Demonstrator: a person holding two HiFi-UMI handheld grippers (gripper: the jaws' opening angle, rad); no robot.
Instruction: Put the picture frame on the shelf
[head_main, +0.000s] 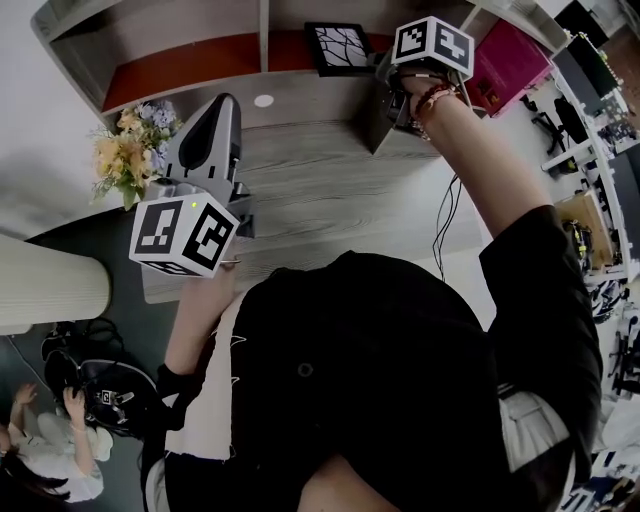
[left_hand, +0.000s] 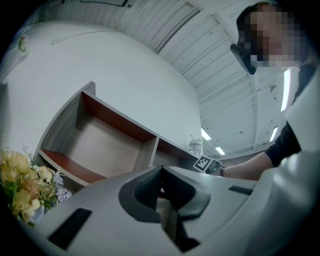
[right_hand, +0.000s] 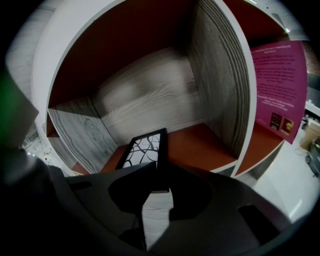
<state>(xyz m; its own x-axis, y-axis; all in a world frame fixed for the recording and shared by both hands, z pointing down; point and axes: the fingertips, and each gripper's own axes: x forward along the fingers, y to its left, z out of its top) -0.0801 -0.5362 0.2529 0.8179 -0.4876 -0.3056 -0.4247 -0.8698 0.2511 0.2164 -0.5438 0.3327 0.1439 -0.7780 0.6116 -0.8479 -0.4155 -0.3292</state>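
Red-lined shelf cubbies fill the background beyond the right gripper, whose fingers clamp the near edge of the picture frame. The frame sits inside a cubby just ahead of them and seems to rest on its floor. Placement looks nearly done, with only release and withdrawal left. Cubby walls flank the fingers, so open room lies straight behind. The left gripper fingers are pressed together, empty, well short of the shelf

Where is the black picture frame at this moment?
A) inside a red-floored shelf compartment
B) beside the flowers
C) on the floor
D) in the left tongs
A: the picture frame is inside the red-floored shelf compartment, its edge between the right tongs.
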